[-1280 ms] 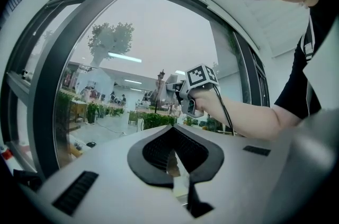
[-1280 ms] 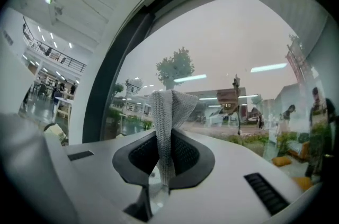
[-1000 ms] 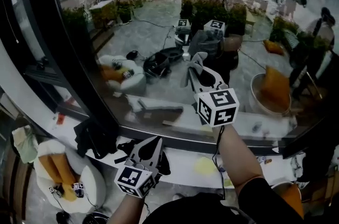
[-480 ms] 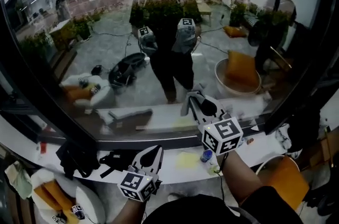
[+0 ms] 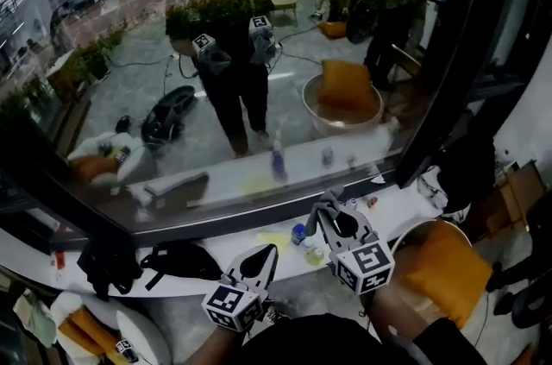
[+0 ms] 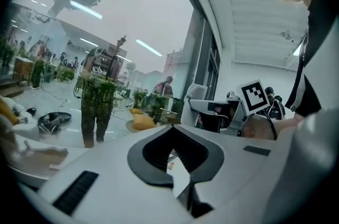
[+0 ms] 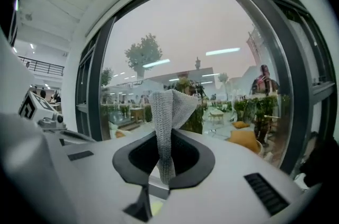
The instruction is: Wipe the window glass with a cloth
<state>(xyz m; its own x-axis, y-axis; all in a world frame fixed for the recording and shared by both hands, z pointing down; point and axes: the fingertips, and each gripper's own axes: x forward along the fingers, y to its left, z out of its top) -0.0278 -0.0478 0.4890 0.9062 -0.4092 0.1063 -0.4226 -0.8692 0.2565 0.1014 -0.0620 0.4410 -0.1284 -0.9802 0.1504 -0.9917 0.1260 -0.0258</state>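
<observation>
The window glass (image 5: 259,53) fills the upper head view and mirrors the person and both marker cubes. My right gripper (image 5: 327,206) is low, just over the sill and off the glass, shut on a grey knitted cloth (image 5: 323,201). In the right gripper view that cloth (image 7: 169,112) stands up from between the closed jaws of the right gripper (image 7: 164,172), with the glass (image 7: 212,48) ahead. My left gripper (image 5: 262,258) hangs lower, near the sill's front edge, shut with nothing in it. In the left gripper view the left gripper (image 6: 179,178) points along the window.
The white sill (image 5: 216,244) carries a black bag (image 5: 183,260), another dark bundle (image 5: 108,261), small bottles (image 5: 300,232) and a yellow patch (image 5: 274,240). A dark frame post (image 5: 435,87) bounds the glass at right. An orange cushion in a round chair (image 5: 435,268) sits below right.
My right gripper has come down from the glass to sill level, still holding the cloth. The head view has swung right and tilted. The left gripper stays low.
</observation>
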